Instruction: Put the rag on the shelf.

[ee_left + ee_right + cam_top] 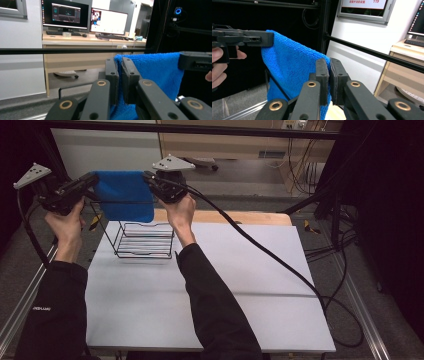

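Note:
A blue cloth (124,195) hangs spread between both grippers, above a black wire rack (144,240) on the white table (240,285). My left gripper (92,180) is shut on the cloth's left top corner; in the left gripper view its jaws pinch the blue cloth (152,72) at the gripper (119,65). The right gripper (150,179) is shut on the right top corner; in the right gripper view the cloth (289,70) runs from the gripper (329,66) across to the other gripper's body (242,37). The cloth's lower edge hangs just over the rack's top.
A wooden board (250,217) lies along the table's far edge. A thick black cable (280,265) trails from the right gripper across the table to the right. Black frame bars (200,129) run overhead and at the sides. Desks with monitors (85,18) stand behind.

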Tool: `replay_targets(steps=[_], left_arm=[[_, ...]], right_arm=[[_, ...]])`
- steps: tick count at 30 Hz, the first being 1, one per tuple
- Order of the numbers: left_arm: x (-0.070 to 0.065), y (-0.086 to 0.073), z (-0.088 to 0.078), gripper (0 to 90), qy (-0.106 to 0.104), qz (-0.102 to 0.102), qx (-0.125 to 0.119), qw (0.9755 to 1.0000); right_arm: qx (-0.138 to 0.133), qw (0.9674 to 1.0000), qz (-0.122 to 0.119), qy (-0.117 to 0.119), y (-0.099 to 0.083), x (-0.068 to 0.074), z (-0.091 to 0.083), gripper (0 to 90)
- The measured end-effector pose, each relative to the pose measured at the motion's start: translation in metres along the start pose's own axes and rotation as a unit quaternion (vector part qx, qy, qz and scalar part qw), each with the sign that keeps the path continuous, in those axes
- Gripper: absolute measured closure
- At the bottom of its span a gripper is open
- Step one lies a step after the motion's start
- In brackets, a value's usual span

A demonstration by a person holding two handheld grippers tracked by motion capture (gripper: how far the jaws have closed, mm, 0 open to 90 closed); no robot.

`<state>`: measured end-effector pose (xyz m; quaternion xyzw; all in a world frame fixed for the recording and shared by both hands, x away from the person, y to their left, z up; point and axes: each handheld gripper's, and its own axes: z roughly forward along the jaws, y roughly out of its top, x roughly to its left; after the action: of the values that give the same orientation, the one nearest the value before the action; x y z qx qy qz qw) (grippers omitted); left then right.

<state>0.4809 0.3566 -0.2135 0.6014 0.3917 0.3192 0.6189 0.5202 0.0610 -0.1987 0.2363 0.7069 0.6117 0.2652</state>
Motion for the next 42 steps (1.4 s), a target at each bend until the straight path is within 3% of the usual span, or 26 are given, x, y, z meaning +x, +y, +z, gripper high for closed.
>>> replay_targets(steps=[9,24,31,42], left_arm=[[-0.001,-0.006,-0.007,83.7,-0.002,0.008,0.004,1.0],[-0.003,-0.022,-0.025,81.2,-0.019,0.007,0.026,0.9995],[-0.001,-0.028,-0.028,79.6,-0.013,-0.003,0.049,0.9987],[0.0,-0.03,-0.04,75.4,-0.009,0.0,0.089,0.996]], right_arm=[[0.01,0.9998,-0.009,0.017,-0.003,0.007,-0.006,86.3],[0.06,0.9967,-0.017,0.052,-0.007,0.019,-0.018,85.9],[0.084,0.9943,-0.025,0.061,-0.013,0.024,-0.017,85.9],[0.112,0.9905,-0.036,0.07,-0.024,0.031,-0.012,85.7]])
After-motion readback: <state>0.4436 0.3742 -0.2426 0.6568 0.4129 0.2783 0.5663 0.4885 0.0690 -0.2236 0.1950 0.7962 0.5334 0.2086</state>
